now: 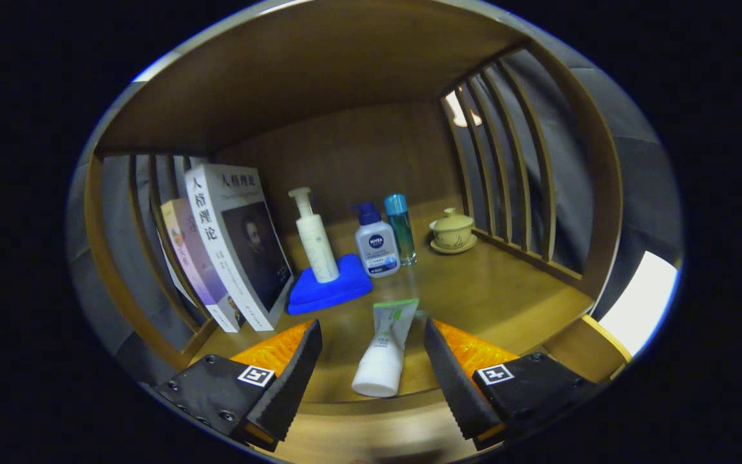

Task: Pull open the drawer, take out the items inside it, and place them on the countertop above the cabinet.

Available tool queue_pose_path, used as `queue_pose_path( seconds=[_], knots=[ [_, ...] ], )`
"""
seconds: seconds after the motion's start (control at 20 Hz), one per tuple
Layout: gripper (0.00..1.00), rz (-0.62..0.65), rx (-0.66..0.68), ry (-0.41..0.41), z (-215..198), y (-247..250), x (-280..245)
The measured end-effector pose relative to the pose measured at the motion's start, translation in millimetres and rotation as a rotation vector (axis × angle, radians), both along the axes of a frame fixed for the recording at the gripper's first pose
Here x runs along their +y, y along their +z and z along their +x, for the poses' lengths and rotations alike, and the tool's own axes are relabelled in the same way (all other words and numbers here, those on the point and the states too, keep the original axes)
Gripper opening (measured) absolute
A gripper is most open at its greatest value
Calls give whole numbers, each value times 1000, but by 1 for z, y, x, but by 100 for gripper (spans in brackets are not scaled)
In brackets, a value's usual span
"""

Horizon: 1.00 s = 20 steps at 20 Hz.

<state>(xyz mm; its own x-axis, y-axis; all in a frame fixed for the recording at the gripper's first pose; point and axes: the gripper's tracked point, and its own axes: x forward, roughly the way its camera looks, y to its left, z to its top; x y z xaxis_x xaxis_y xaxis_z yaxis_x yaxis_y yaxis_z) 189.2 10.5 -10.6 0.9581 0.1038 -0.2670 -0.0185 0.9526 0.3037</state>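
A white tube with a green-marked crimped end point(385, 345) lies on the wooden countertop point(506, 290), cap toward me, between my two fingers without touching either. My gripper point(372, 335) is open, its fingers spread wide on both sides of the tube. Beyond the tube a white pump bottle point(315, 237) stands on a folded blue cloth point(329, 287). To their right stand a white and blue pump bottle point(376, 243) and a slim teal bottle point(400, 227).
Two books point(229, 245) lean against the slatted left side. A lidded yellow cup on a saucer point(453, 231) stands at the back right by the slatted right wall point(513, 180). A wooden shelf roof point(319, 77) hangs overhead. The countertop's front edge point(371, 412) lies under my fingers.
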Motion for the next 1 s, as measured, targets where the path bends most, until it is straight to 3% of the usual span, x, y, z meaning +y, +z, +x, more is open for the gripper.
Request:
queue_pose_path(
  seconds=[0.4, 1.0],
  knots=[
    [98, -65, -94, -16, -65, 11, -13],
    [98, -124, -173, -10, -134, -18, 4]
  ],
)
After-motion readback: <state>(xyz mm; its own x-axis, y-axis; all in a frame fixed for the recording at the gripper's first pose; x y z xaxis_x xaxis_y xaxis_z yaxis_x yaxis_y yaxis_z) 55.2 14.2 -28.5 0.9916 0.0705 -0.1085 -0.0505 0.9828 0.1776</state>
